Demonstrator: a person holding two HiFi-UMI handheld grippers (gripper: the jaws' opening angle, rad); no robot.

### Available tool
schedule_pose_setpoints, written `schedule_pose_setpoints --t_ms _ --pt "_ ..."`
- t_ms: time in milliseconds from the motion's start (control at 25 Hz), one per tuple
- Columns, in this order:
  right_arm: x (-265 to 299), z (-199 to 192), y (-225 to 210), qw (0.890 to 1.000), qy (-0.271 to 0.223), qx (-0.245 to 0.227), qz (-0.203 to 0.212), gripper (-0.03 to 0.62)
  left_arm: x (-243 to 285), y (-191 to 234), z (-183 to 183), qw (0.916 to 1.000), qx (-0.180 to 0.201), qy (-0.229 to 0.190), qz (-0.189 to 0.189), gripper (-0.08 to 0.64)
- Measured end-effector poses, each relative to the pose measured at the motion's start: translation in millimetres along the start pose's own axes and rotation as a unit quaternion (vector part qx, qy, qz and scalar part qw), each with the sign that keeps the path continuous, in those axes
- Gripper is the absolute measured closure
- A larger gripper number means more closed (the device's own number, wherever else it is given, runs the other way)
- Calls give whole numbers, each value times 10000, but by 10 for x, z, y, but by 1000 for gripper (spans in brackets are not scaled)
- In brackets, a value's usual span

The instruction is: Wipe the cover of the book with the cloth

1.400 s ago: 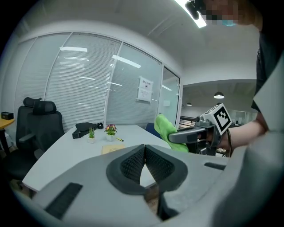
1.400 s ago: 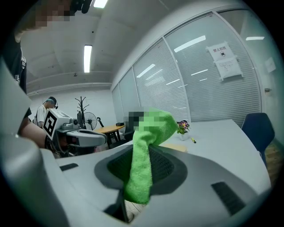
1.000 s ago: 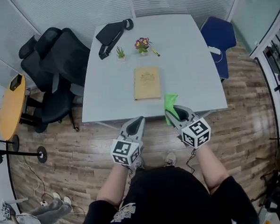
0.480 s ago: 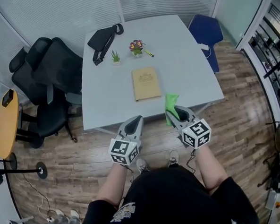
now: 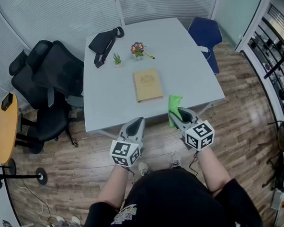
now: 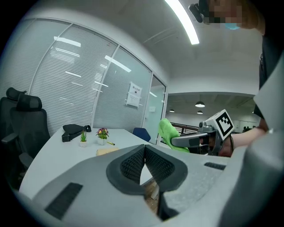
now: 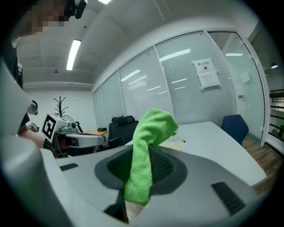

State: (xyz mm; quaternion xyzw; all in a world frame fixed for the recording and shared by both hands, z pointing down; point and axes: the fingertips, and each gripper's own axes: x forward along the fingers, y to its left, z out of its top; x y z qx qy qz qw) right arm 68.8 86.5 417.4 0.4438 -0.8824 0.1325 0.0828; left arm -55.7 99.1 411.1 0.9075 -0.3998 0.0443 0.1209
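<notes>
Head view, with clock directions read on that view.

- Bench [image 5: 192, 78], one: pale grey top.
- Book [image 5: 147, 85], one: tan cover, lying flat and closed near the middle of the bench, touched by neither claw.
- Cloth [image 5: 174, 104], one: bright green, at 5 o'clock from the book, seen against the near edge of the bench. It was pinched in the right claw, with one end standing up above the jaws and the other hanging below them.
- Right claw [image 5: 177, 117], one: clenched on the cloth and pointed toward the bench.
- Left claw [image 6: 144, 148], one: jaws pressed together with nothing between them. It was at 7 o'clock from the book, short of the bench edge.
- Black bag [image 5: 104, 40], one: with strap, at 11 o'clock from the book, at the far left corner.
- Small green potted plant [image 5: 117, 59], one: at 11 o'clock from the book.
- Pot of flowers [image 5: 138, 48], one: at 12 o'clock from the book.
- Yellow pen [image 5: 150, 54], one: just beside the flowers.
- Black office chairs [image 5: 53, 68], two: at 9 o'clock from the bench.
- Blue chair [image 5: 204, 32], one: at 2 o'clock.
- Round wooden side table [image 5: 4, 128], one: at the far left edge.
</notes>
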Motion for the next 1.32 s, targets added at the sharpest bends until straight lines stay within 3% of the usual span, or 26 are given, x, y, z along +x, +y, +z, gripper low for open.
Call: schedule_pose_setpoints --t_ms 1320 --pt "-189 52 62 9998 -121 -28 156 497 -124 -202 97 9998 60 -120 150 554"
